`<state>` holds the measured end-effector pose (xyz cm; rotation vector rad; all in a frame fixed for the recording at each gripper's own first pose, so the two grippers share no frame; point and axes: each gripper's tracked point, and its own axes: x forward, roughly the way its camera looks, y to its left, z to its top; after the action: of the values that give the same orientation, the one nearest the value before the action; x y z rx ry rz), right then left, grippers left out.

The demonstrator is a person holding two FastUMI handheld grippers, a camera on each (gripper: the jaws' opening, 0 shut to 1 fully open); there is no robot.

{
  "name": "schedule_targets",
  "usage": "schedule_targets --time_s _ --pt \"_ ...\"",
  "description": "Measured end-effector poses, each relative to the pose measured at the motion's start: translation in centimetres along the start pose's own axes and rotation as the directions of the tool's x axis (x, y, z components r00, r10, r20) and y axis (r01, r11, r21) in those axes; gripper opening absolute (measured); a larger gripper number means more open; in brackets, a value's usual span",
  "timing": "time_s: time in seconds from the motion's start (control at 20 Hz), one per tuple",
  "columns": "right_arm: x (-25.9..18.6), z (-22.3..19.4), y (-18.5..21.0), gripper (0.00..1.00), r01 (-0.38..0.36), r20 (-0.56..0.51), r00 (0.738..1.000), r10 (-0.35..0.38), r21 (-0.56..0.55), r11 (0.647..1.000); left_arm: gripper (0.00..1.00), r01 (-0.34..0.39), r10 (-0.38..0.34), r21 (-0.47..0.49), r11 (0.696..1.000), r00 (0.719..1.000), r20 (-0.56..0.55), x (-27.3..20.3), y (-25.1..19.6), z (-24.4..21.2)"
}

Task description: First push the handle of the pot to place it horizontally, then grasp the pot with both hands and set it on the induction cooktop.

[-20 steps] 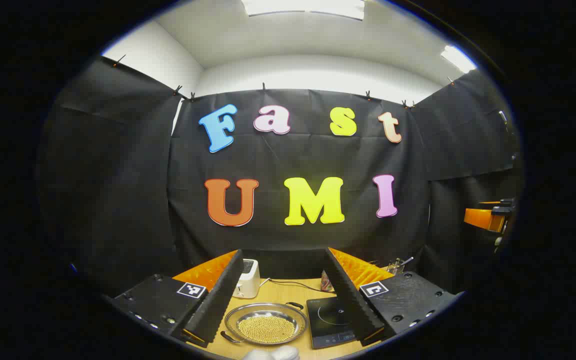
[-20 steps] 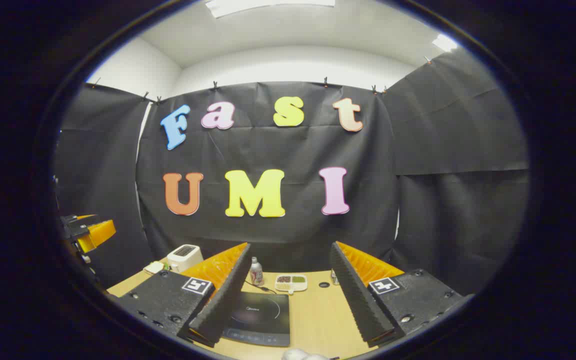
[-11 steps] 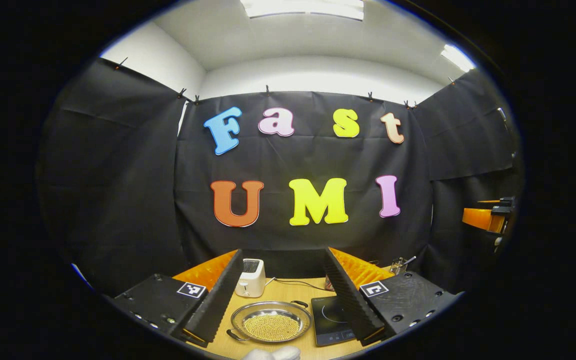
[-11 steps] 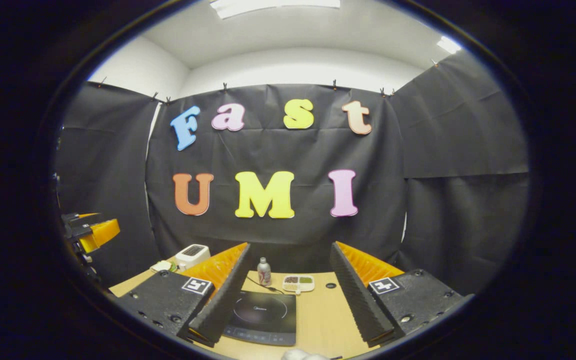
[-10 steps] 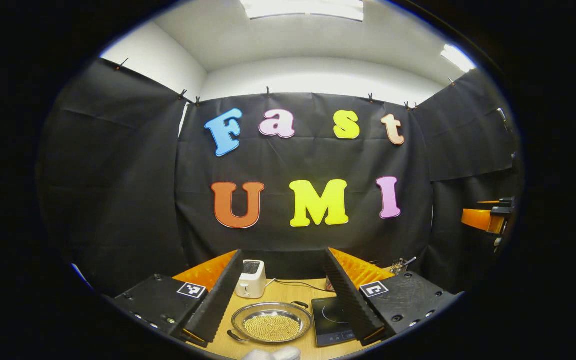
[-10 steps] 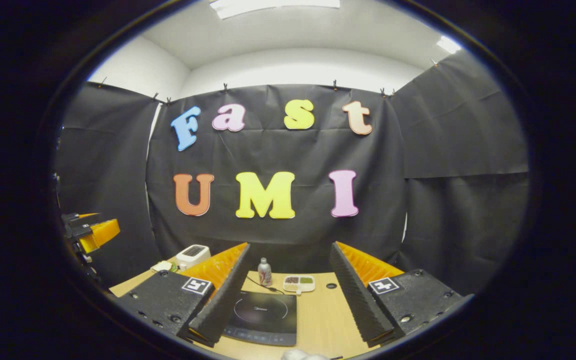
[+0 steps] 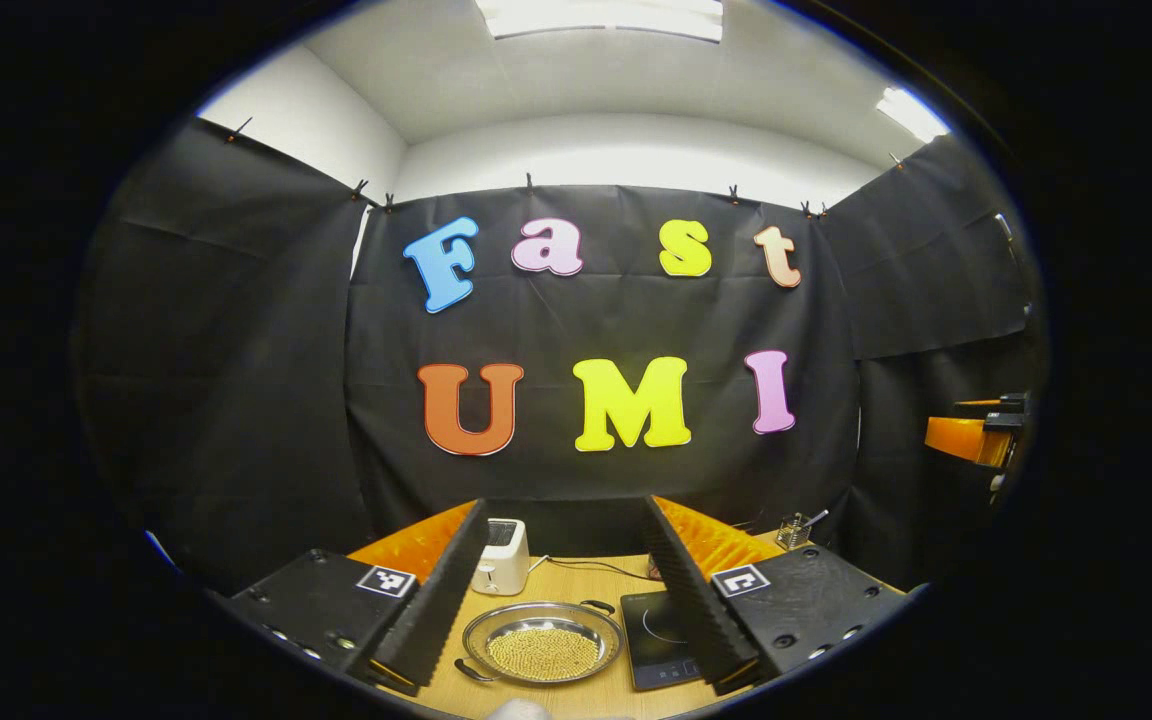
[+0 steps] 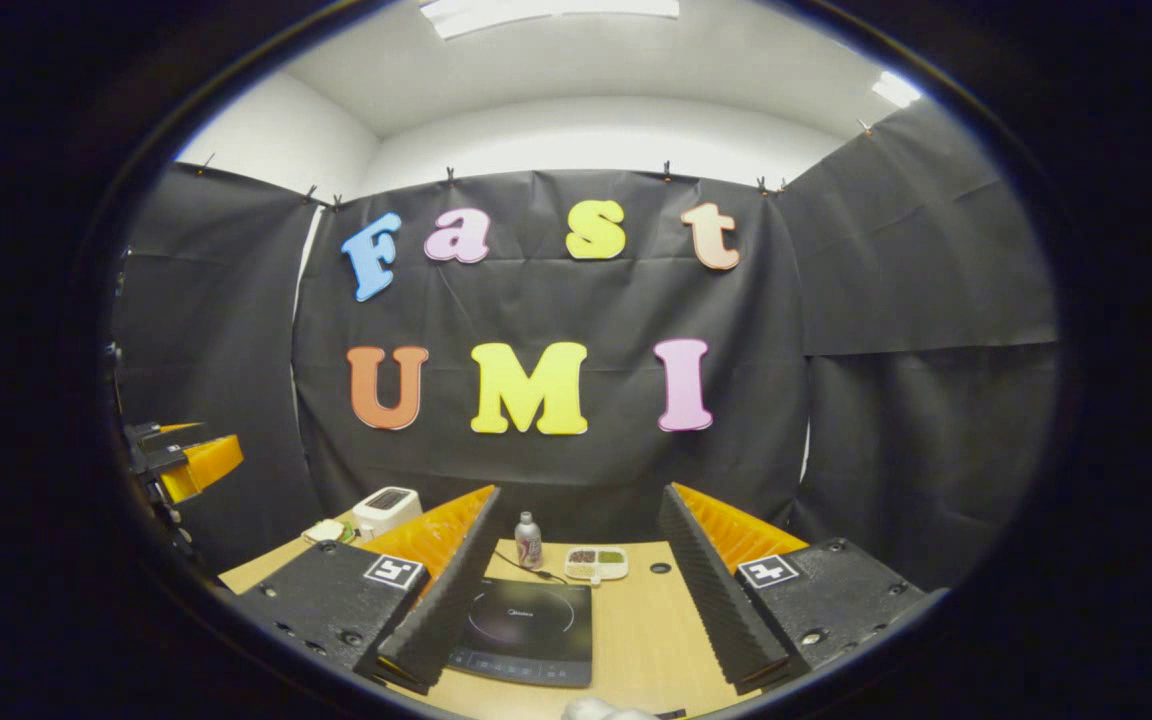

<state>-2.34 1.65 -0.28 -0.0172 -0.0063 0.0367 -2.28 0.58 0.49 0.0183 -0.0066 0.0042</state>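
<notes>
In the left gripper view, the pot is a shallow, round steel pan holding a layer of small golden beads, with a dark loop handle at its far right rim and another at its near left rim. It sits on the table between the spread fingers of the left tool, which is released and touches nothing. The induction cooktop, flat and black, lies just beside the pot on its right, partly hidden behind the right finger. A white toaster stands beyond the pot, a cable trailing past it. The other tool shows far off at the right edge.

In the right gripper view, the right tool is likewise released, fingers wide apart over the cooktop. Behind it stand a small bottle and a white divided dish. The toaster sits at the far left. Black cloth walls the booth under a white ceiling.
</notes>
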Motion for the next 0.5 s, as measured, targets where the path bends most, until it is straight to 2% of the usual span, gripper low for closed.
schedule_targets --time_s 0.2,0.3,0.35,0.4,0.5 --pt "-0.7 -0.1 -0.1 0.96 0.002 -0.002 1.0 -0.002 -0.016 1.0 0.08 0.045 -0.045 -0.011 0.999 0.999 0.012 -0.1 -0.2 0.1" --pt "-0.8 -0.3 0.0 0.96 0.004 -0.007 1.0 -0.005 -0.023 1.0 0.03 0.083 -0.084 -0.038 0.996 0.996 -0.011 0.1 -0.8 -0.9" --pt "-0.7 -0.7 0.0 0.96 0.005 -0.017 1.0 -0.005 -0.026 1.0 0.09 0.1 -0.102 -0.052 0.994 0.994 -0.028 0.1 -0.7 -1.4" --pt "-0.8 -1.0 0.2 0.96 0.001 -0.028 1.0 -0.002 -0.029 1.0 0.0 0.114 -0.117 -0.06 0.992 0.992 -0.052 0.2 -0.8 -2.2" --pt "-0.8 -1.7 0.4 0.99 -0.001 -0.05 0.999 -0.001 -0.044 0.999 0.0 0.142 -0.15 -0.071 0.987 0.981 -0.122 0.5 -0.9 -4.6"
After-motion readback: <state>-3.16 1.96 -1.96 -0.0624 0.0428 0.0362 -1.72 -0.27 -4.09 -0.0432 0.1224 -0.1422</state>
